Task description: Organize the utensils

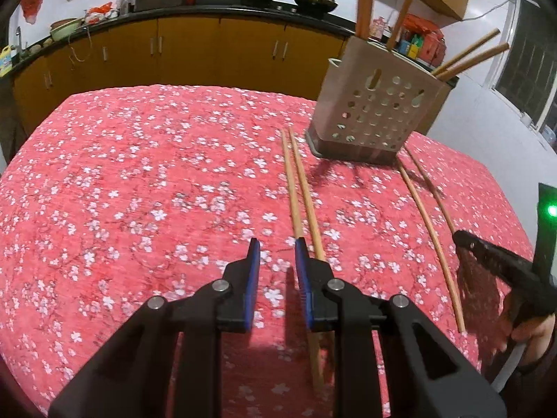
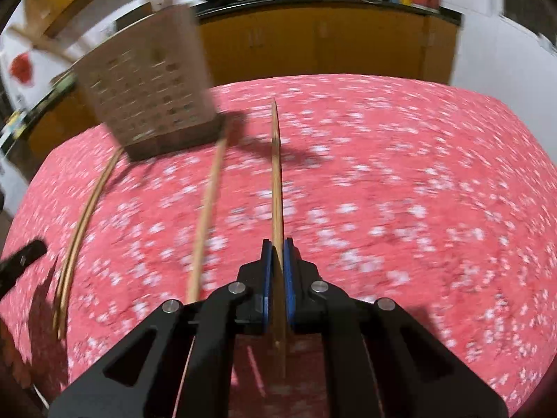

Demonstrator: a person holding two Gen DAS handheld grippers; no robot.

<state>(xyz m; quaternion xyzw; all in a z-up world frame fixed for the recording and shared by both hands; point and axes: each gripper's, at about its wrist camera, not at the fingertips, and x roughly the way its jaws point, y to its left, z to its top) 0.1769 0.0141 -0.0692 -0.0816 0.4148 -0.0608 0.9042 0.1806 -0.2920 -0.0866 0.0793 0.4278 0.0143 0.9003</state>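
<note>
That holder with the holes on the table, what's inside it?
Wooden chopsticks stick out of the holder, some upright, two leaning out to the right. Its walls hide their lower ends and anything else inside; the holes show nothing clear.

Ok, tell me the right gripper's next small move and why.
Probably lift. The right gripper has its blue-padded jaws shut on a long wooden chopstick lying on the red floral tablecloth, and the perforated beige utensil holder stands ahead to the left, so raising it clears the cloth first.

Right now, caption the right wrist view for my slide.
Right gripper shut on a chopstick over the floral tablecloth, holder behind.
</note>
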